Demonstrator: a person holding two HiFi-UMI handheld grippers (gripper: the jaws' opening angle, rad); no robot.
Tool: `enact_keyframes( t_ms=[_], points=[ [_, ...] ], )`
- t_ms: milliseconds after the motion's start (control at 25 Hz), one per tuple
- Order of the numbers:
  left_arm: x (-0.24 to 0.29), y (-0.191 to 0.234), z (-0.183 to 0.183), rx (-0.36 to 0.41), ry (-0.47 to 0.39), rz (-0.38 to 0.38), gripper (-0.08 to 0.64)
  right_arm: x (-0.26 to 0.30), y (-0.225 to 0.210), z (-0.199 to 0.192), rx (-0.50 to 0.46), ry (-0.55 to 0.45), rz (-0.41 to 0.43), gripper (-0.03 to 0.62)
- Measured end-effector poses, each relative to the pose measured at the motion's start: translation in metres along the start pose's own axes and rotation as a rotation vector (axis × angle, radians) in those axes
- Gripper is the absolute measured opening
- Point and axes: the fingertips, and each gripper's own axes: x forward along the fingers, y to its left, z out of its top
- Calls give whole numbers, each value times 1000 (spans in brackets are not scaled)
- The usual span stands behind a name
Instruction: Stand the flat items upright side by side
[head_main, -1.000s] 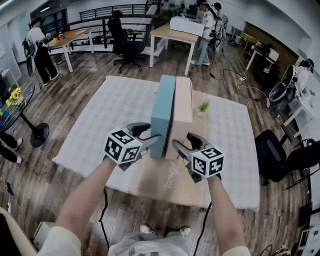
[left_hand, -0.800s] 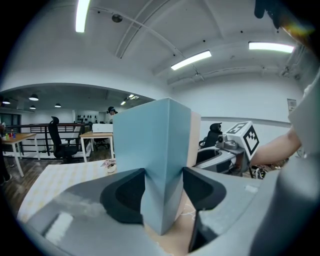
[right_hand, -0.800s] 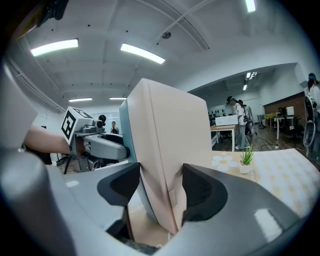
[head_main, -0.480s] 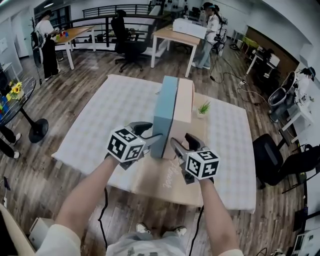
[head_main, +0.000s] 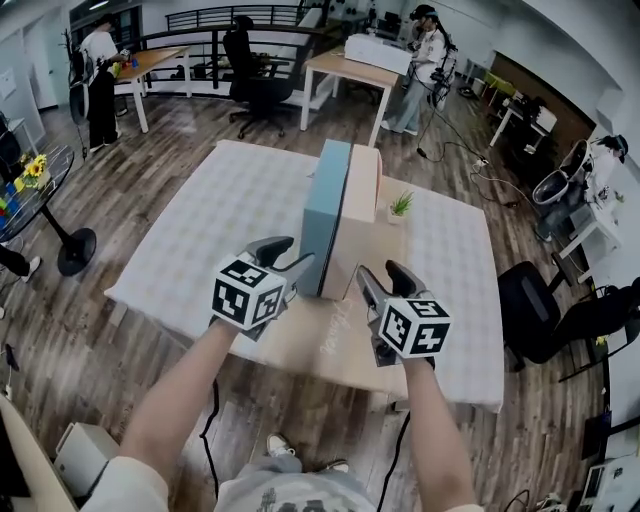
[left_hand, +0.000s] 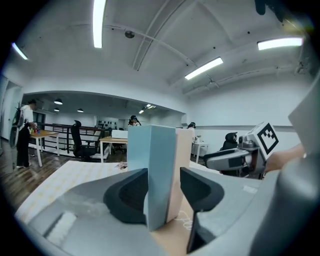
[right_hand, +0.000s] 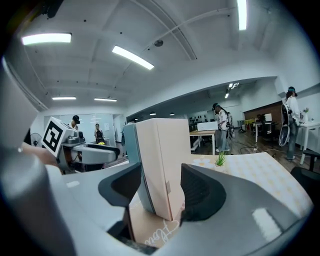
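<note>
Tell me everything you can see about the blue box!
The blue box is a flat, plain, light blue slab, cardboard by its look, standing upright on a long edge. Its wide side lies against the pink box on its right; both rest on a brown board on the table. Its near end lines up with the left gripper, whose jaws are apart and have just been closing; whether they touch it I can't tell.

Lighting's bright and even on my feed, all from the ceiling strip lights (left_hand: 98, 22) (they blow out to pure white in both gripper views). Heavy fisheye bending, dark vignetted corners, a soft close-up foreground, and I see barely any shadows.
</note>
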Motion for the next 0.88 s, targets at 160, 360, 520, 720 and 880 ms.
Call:
enact_keyframes(
  t_ms=[160, 360, 520, 720, 880],
  points=[
    [-11, -28, 5, 4, -16, 46, 173, -38, -14, 0, -24, 2, -68, 194],
    [-18, -77, 11, 13, -22, 76, 115, -94, -35, 2, -48, -16, -138, 137],
    [-22, -112, 14, 23, -28, 104, 82, -131, -48, 3, -71, -33, -154, 80],
    [-26, -136, 9, 34, -15, 148, 24, -158, -57, -3, -55, -38, -136, 0],
    [-32, -148, 7, 27, -13, 181, 6, -173, -61, -9, -66, -33, -116, 0]
  ],
)
